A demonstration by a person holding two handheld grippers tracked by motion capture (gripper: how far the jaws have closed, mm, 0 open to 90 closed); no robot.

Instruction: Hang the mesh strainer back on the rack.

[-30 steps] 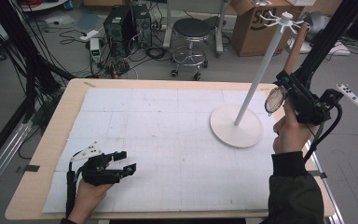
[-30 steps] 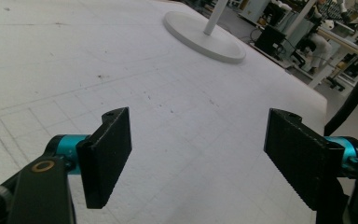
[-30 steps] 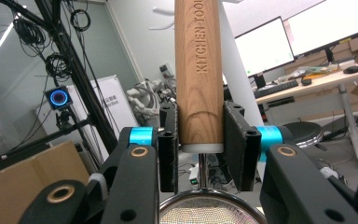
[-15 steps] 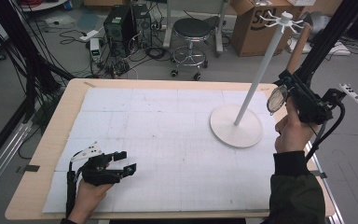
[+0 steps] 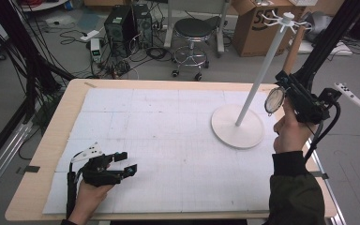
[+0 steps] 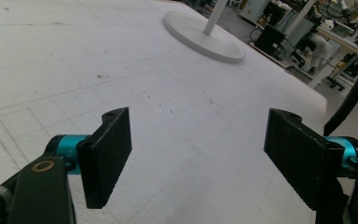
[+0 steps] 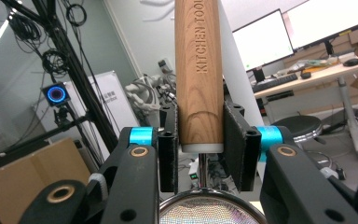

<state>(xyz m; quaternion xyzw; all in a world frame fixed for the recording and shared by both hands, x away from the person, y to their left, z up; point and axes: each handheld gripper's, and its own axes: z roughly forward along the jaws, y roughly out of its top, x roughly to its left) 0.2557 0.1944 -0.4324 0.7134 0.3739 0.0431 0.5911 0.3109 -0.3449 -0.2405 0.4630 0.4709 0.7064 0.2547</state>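
Nothing has moved since a second ago: both hands stay put. The table [image 5: 51, 136] carries a white mat [image 5: 168, 140], and on it the white stand [image 5: 238, 125] rises tilted just beside the raised right gripper [image 5: 288, 91]. That gripper pinches the strainer [image 7: 199, 74] by its wooden handle, mesh bowl nearest the camera. The left gripper [image 6: 196, 154] rests near the mat's front corner, jaws spread with nothing between them.
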